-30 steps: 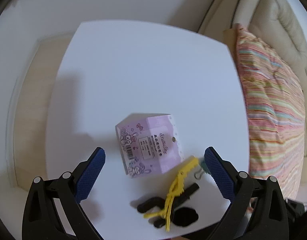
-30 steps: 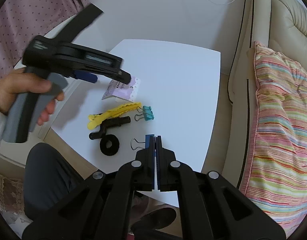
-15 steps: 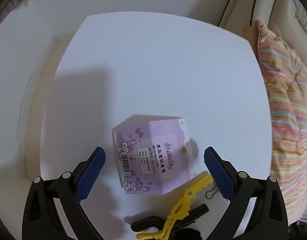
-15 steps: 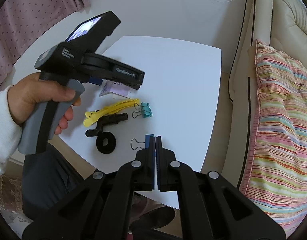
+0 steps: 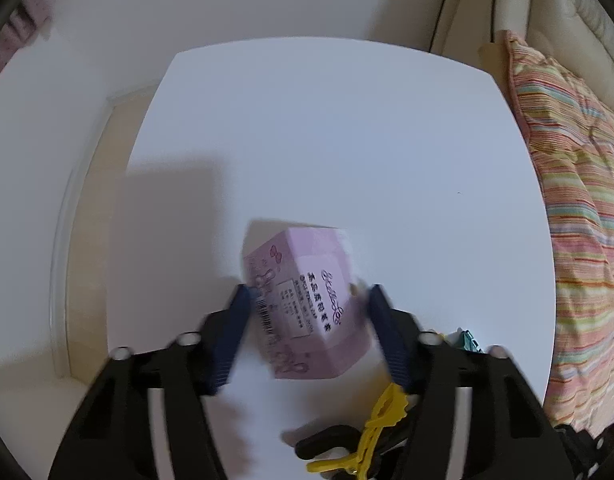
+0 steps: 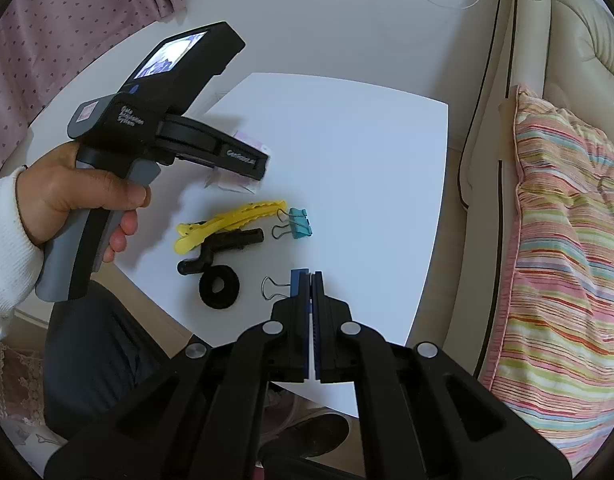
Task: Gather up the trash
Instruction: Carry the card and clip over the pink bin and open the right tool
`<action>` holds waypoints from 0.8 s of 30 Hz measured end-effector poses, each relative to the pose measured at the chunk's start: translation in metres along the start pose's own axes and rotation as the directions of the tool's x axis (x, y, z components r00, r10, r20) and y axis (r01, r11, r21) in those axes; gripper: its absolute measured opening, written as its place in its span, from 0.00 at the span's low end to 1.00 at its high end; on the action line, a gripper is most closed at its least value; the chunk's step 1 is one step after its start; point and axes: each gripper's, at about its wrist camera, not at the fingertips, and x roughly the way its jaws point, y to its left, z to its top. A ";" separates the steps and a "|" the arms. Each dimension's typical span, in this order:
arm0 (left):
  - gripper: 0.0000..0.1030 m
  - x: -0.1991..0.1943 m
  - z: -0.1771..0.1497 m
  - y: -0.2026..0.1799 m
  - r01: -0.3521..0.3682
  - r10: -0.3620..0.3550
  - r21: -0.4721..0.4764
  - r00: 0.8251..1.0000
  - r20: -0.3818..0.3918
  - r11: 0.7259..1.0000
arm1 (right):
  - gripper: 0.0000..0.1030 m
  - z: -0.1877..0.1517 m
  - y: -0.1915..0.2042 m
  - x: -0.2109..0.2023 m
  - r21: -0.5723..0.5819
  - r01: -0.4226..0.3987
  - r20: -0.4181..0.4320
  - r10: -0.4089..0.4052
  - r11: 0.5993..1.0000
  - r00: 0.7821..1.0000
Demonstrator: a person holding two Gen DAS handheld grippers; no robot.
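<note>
A pink paper package [image 5: 307, 300] with printed rabbits and a barcode lies on the white table [image 5: 327, 140]. My left gripper [image 5: 307, 304] is around it, blue pads on either side, blurred and closing; the left pad touches the package's edge. In the right wrist view the left gripper's body [image 6: 163, 120] hides most of the package [image 6: 249, 146]. My right gripper [image 6: 310, 280] is shut and empty, hovering over the table's near edge.
A yellow hair clip [image 6: 231, 218], a black hair clip [image 6: 223, 246], a black hair tie [image 6: 219, 292], a teal binder clip [image 6: 299, 228] and a wire-handled binder clip [image 6: 273, 288] lie on the table. A striped pillow [image 6: 567, 260] lies on the cream sofa to the right.
My left gripper has moved forward over the pink package and its fingers have narrowed around it. The right gripper has stayed put.
</note>
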 end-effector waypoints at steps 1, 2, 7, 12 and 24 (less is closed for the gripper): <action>0.45 -0.001 0.000 0.002 0.005 -0.005 0.005 1.000 0.002 1.000 | 0.01 0.000 0.000 0.000 -0.001 0.001 0.000 -0.001 1.000 1.000; 0.42 -0.002 -0.001 0.005 0.012 -0.013 0.016 1.000 0.004 1.000 | 0.01 0.001 0.001 0.000 -0.002 0.002 0.001 -0.002 1.000 1.000; 0.14 -0.005 -0.005 0.016 0.039 -0.040 0.043 0.999 0.025 0.998 | 0.01 0.003 0.002 -0.002 -0.004 0.001 0.004 -0.001 1.000 1.000; 0.09 -0.008 -0.012 0.025 0.069 -0.077 0.102 0.994 0.075 0.992 | 0.01 0.004 0.004 -0.002 -0.007 -0.001 0.007 0.001 1.000 1.000; 0.08 -0.054 -0.037 0.038 0.091 -0.146 0.238 0.964 0.222 0.967 | 0.01 0.011 0.020 -0.015 -0.027 0.005 0.034 -0.004 1.000 0.999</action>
